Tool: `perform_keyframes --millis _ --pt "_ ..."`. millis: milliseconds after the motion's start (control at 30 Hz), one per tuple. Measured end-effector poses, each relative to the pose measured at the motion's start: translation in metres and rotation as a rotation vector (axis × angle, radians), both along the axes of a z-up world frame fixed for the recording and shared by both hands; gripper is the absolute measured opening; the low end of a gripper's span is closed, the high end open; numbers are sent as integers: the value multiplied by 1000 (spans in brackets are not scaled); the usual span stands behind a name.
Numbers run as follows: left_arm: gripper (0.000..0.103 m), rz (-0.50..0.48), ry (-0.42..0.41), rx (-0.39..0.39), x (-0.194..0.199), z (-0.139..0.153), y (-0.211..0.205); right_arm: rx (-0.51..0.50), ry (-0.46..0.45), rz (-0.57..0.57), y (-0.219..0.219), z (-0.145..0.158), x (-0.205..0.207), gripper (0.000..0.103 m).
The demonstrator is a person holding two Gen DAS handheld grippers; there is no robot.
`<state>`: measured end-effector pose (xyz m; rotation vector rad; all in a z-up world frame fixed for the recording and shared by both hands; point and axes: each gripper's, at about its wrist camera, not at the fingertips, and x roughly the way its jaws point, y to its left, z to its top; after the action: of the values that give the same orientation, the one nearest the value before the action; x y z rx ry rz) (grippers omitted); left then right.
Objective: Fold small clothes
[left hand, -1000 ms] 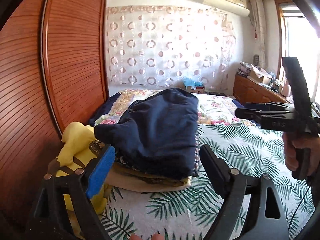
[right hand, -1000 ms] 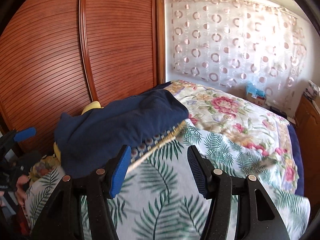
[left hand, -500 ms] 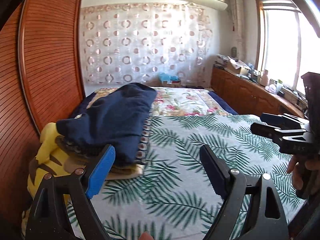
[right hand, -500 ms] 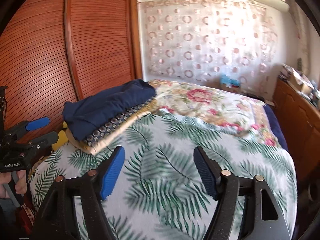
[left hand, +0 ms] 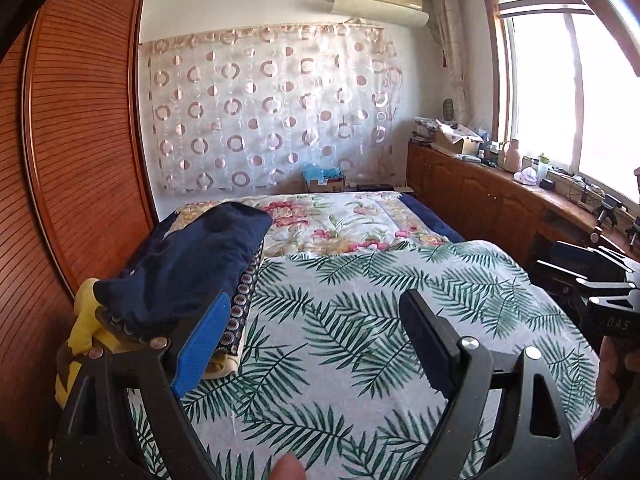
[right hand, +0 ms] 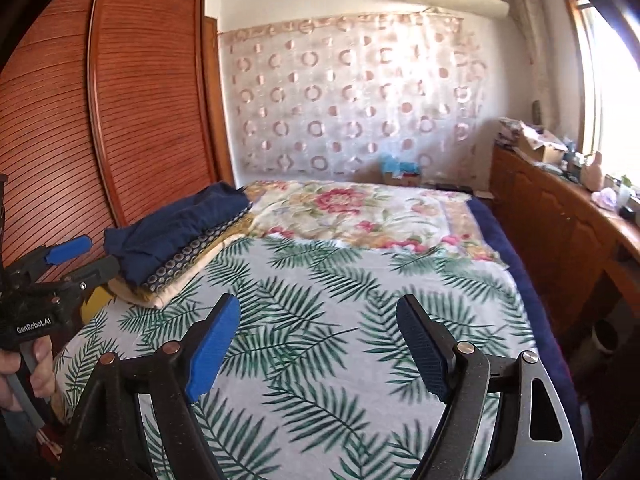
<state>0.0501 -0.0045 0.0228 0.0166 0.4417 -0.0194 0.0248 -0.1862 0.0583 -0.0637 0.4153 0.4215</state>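
1. The left gripper (left hand: 316,334) is hovering above the palm-leaf sheet (left hand: 360,320) of the bed, with its jaws standing wide apart and nothing lying between them.
2. The right gripper (right hand: 318,340) is also hanging over the same sheet (right hand: 320,300); its jaws have just been opening, they are now spread, and only the bare sheet is showing between them.
3. The stack of folded clothes (left hand: 188,280) is lying at the left side of the bed, close to the wooden wardrobe doors (left hand: 80,160). In the right wrist view the stack (right hand: 180,240) is sitting well apart from the right gripper, further back and to the left.
4. A dark blue garment (right hand: 176,228) is lying on top of the stack, a patterned piece with small rings (right hand: 192,252) is lying under it, and a cream piece (right hand: 168,292) is lying at the bottom.
5. A yellow item (left hand: 86,320) is sticking out beside the stack, near the wardrobe; what it is cannot be told.
6. Neither gripper is touching the stack.
7. In the left wrist view, the blue pad of the left finger (left hand: 200,352) is partly covering the near corner of the stack.
8. A floral quilt (right hand: 360,212) is covering the far half of the bed.
9. A person's hand (right hand: 36,372) is holding the left gripper's handle at the left edge of the right wrist view.
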Motion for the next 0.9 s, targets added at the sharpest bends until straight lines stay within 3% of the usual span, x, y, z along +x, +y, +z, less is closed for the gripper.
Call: perform_keyframes --millis 433,900 --pt "87 -17 -45 -18 -7 34 -9 33 -100 -101 -12 23 -48 82" --pt "87 -12 -46 -14 -10 35 -9 46 -102 -110 -13 8 -29 82"
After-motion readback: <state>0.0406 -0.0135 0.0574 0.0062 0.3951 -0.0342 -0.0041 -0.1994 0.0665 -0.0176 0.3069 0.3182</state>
